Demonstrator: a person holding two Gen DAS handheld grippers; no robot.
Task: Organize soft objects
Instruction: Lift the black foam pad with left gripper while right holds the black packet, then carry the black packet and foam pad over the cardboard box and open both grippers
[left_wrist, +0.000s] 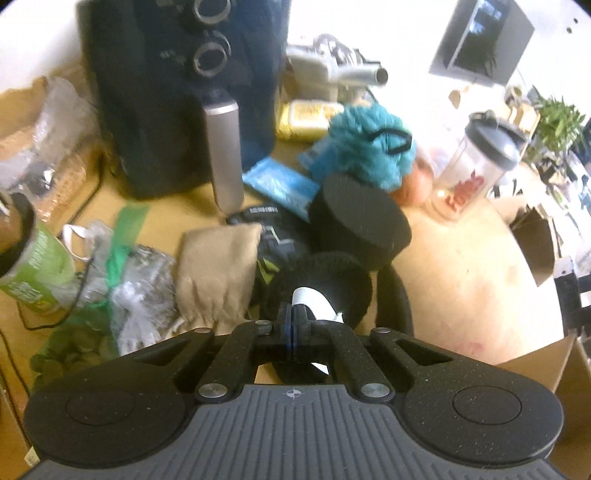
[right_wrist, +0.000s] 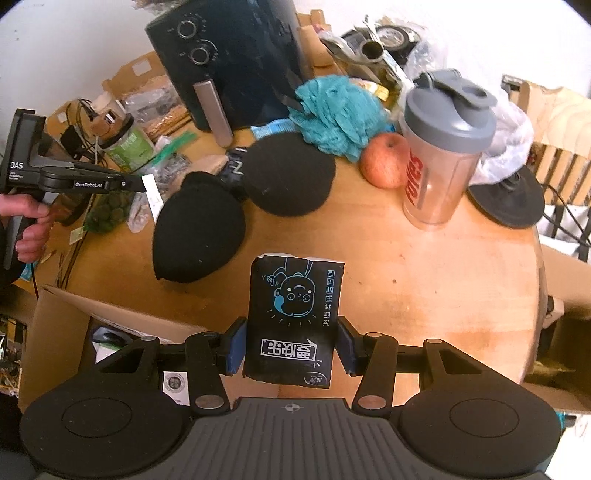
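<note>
Black knit cap (left_wrist: 321, 291) hangs by its white tag (left_wrist: 306, 297) in the left gripper's (left_wrist: 293, 321) clamped jaws; the right gripper (right_wrist: 291, 345) squeezes a glossy tissue pack (right_wrist: 295, 317).

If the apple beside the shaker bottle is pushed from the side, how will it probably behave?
The apple is round and rests on smooth bare table, so it would probably roll instead of sliding. It looks firm and heavy for its size. It sits close to the shaker bottle, so it may bump into it.

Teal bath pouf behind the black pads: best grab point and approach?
Grip the teal bath pouf by its black loop, or pinch the ruffled mesh top. Come from above: the air fryer, apple and shaker bottle crowd its sides, and the mesh compresses easily.
</note>
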